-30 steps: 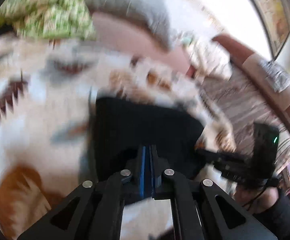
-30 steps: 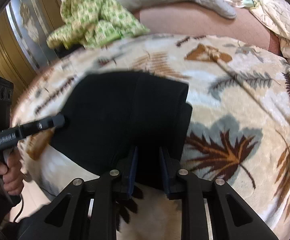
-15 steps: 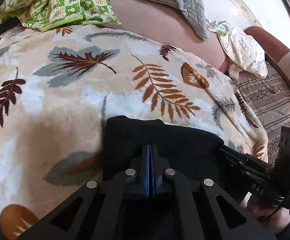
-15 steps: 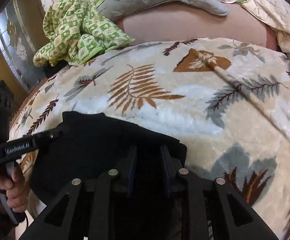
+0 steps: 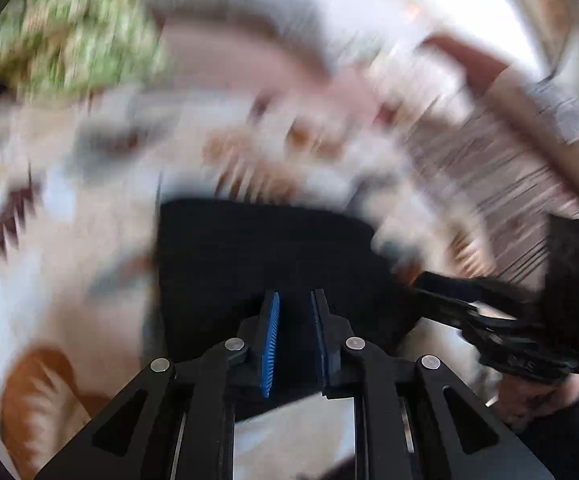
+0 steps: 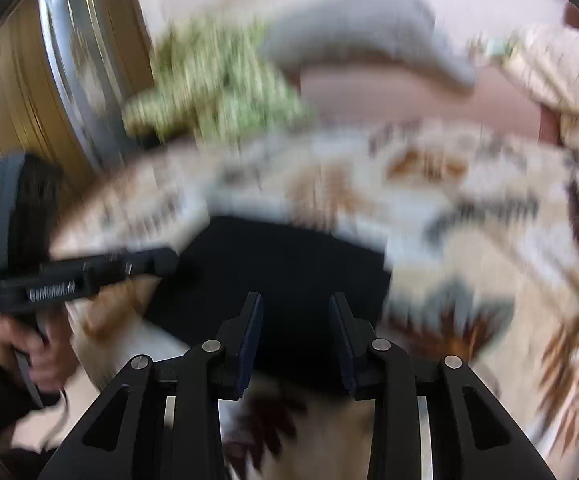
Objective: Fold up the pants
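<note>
The black pants (image 5: 249,248) lie folded into a compact block on the leaf-patterned blanket (image 5: 69,240), at its near edge. My left gripper (image 5: 294,300) hovers over the block's near edge. Its jaws are opening, blue pads apart, with black cloth showing in the gap and no pad pressing on it. In the right wrist view the pants (image 6: 281,264) lie under my right gripper (image 6: 295,304), whose jaws are also opening, wider, nothing pinched. Each view shows the other gripper at the block's side: the right (image 5: 417,280), the left (image 6: 165,262). Both views are blurred.
A crumpled green-patterned cloth (image 6: 217,92) and a grey pillow (image 6: 361,28) lie at the far side of the bed. A cream cloth (image 6: 561,68) sits at the back right. A hand (image 6: 29,340) grips the left tool's handle. A wooden door frame (image 6: 21,100) stands left.
Both pairs of jaws have parted and released the black cloth they were pinching. Both hands pulled back from the lower position of half a second ago; the folded pants stay on the blanket.
</note>
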Available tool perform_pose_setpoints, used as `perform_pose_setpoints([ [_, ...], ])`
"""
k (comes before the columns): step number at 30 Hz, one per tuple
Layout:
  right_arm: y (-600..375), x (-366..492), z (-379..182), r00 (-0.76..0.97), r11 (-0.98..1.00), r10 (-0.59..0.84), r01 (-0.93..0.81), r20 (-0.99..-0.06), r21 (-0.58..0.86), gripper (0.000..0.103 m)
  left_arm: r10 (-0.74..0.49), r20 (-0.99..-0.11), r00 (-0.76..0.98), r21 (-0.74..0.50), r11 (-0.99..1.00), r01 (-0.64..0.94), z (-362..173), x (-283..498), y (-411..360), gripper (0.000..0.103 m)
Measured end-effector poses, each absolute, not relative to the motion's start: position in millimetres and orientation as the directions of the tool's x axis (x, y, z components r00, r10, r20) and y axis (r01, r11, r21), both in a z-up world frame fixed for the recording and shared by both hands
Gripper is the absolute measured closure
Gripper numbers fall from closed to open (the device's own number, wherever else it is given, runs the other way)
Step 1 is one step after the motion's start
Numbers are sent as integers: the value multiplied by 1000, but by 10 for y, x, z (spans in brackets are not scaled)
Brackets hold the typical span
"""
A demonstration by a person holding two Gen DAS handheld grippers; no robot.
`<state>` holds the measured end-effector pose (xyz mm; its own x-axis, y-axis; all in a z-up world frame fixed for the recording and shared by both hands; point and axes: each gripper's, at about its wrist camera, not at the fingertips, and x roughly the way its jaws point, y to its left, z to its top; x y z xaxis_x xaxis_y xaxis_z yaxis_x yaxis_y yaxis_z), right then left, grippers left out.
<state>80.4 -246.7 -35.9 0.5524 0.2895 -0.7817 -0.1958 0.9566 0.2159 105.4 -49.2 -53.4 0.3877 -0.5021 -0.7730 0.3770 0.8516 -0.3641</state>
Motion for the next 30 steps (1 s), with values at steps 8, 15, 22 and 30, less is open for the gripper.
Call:
perform_pose_setpoints([
  [8, -2576, 812, -466, 499, 945, 326, -190, -803, 266, 63, -554, -703, 445, -446, 831, 331, -308, 1077, -275, 83],
  [15, -2983, 935, -496, 565, 870, 423, -36, -709, 491, 27, -577, -661, 479, -581, 798, 160, -500, 1127, 198, 62],
  [22, -3081, 1255, -1003, 477, 774, 541, 40, -693, 632, 29, -682, -599, 419, -739, 672, 38, -991, 1357, 401, 55],
  [30, -3158, 1183, -932, 489, 738, 578, 28, -654, 674, 74, -637, -642, 427, -657, 744, 121, -819, 1463, 234, 78],
])
